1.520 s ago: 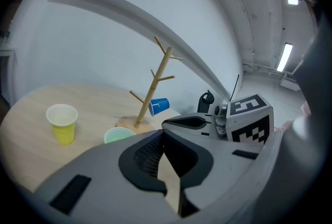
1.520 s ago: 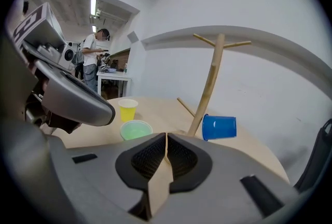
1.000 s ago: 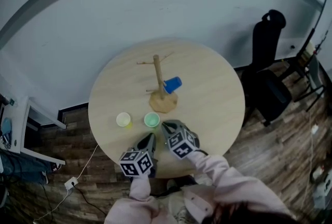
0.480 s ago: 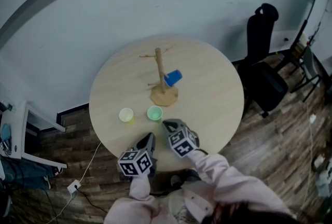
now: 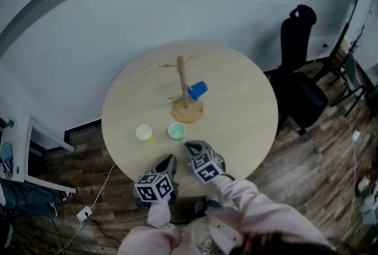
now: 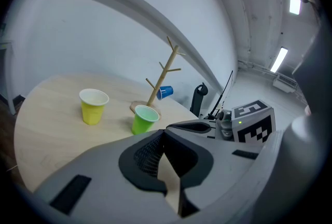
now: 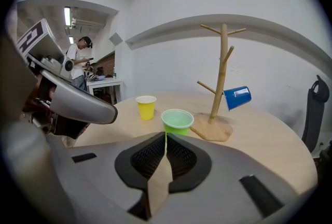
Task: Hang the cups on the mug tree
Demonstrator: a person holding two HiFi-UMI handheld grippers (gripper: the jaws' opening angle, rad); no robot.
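A wooden mug tree stands mid-table with a blue cup hanging on a low right branch. In front of it a green cup and a yellow cup stand upright on the round table. My right gripper points at the green cup from just short of it. Its jaws have just been opening a crack with nothing between them, and they still look together. My left gripper sits at the front edge, shut and empty, behind both cups.
A black chair stands right of the table. A white shelf and a cable with a plug are at the left on the wooden floor. A person stands far off by a desk.
Both grippers have drifted slightly back toward the table's front edge, widening the gap to the green cup. The cups and the tree stand as before.
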